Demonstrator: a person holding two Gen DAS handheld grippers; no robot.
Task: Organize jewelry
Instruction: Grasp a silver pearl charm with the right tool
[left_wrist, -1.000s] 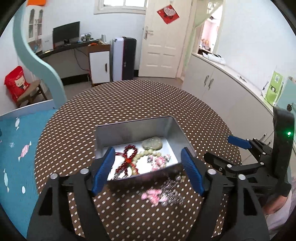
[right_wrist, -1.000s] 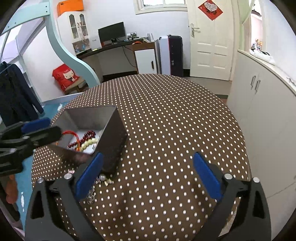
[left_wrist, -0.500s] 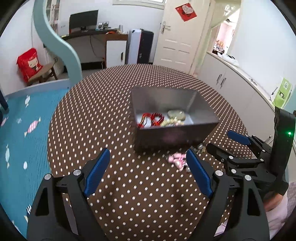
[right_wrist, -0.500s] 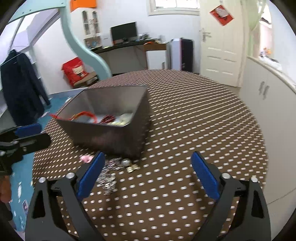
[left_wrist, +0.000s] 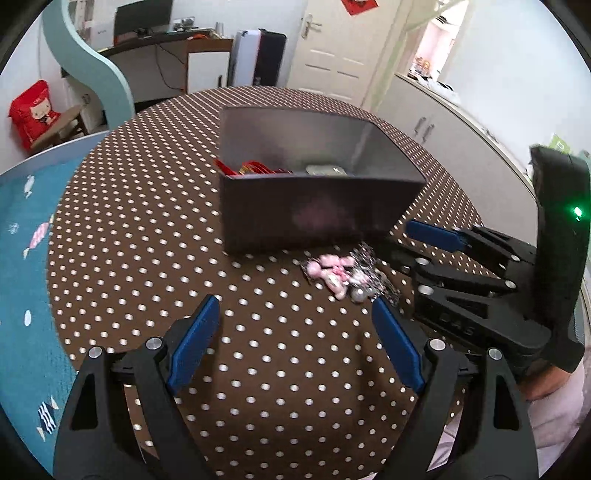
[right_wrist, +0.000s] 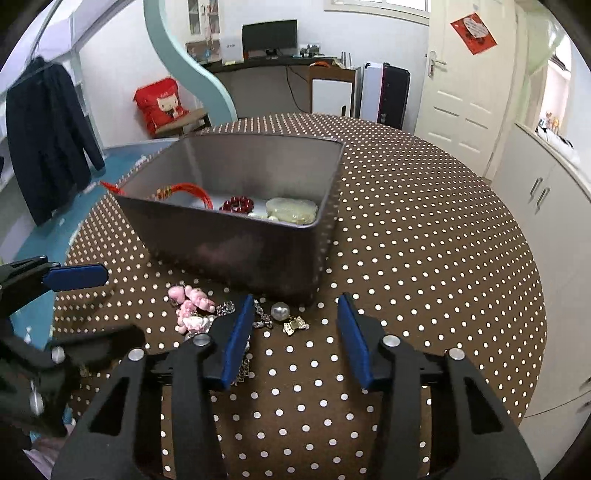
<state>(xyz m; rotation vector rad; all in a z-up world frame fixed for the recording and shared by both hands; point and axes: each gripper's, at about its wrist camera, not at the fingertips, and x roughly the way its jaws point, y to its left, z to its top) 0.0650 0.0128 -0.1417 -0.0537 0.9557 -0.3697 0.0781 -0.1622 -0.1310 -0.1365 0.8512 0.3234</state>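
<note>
A grey metal box (right_wrist: 236, 243) (left_wrist: 314, 218) stands on the dotted round table and holds a red cord, a red bead bracelet (right_wrist: 237, 204) and a pale green pendant (right_wrist: 291, 210). In front of it lie pink charms (right_wrist: 192, 308) (left_wrist: 330, 271), a silver chain (right_wrist: 258, 317), a pearl (right_wrist: 280, 311) and a small gold bow (right_wrist: 295, 326). My right gripper (right_wrist: 295, 339) is open and empty, low over the pearl and bow. My left gripper (left_wrist: 291, 343) is open and empty, short of the pink charms.
The table (right_wrist: 424, 258) has a brown cloth with white dots and its edge curves close on the right. Beyond it are white cabinets (right_wrist: 546, 192), a door, a desk with a monitor, and a teal floor on the left (left_wrist: 22, 258).
Both grippers have pulled back and dropped lower. The right gripper has swung left until it faces the loose jewelry in front of the box, and its jaws have narrowed.
</note>
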